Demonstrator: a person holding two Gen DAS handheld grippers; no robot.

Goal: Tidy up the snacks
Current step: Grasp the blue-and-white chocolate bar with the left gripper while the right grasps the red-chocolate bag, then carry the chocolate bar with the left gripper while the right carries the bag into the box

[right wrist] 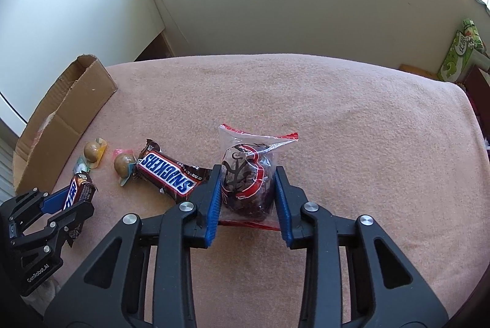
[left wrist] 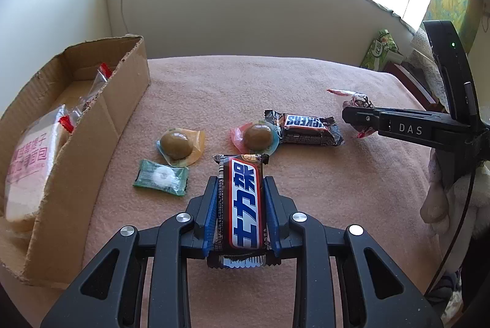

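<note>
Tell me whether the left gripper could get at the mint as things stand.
Probably not yet: the left gripper is shut on a Snickers bar. The mint lies uncovered just to its left on the blanket, nothing between.

The left tongs (left wrist: pixel 242 205) covered both long edges of the chocolate bar (left wrist: pixel 242 205); left of them, the cardboard box (left wrist: pixel 92 126) ran off-frame, its wall hiding the bread packet's (left wrist: pixel 27 162) lower half.
</note>
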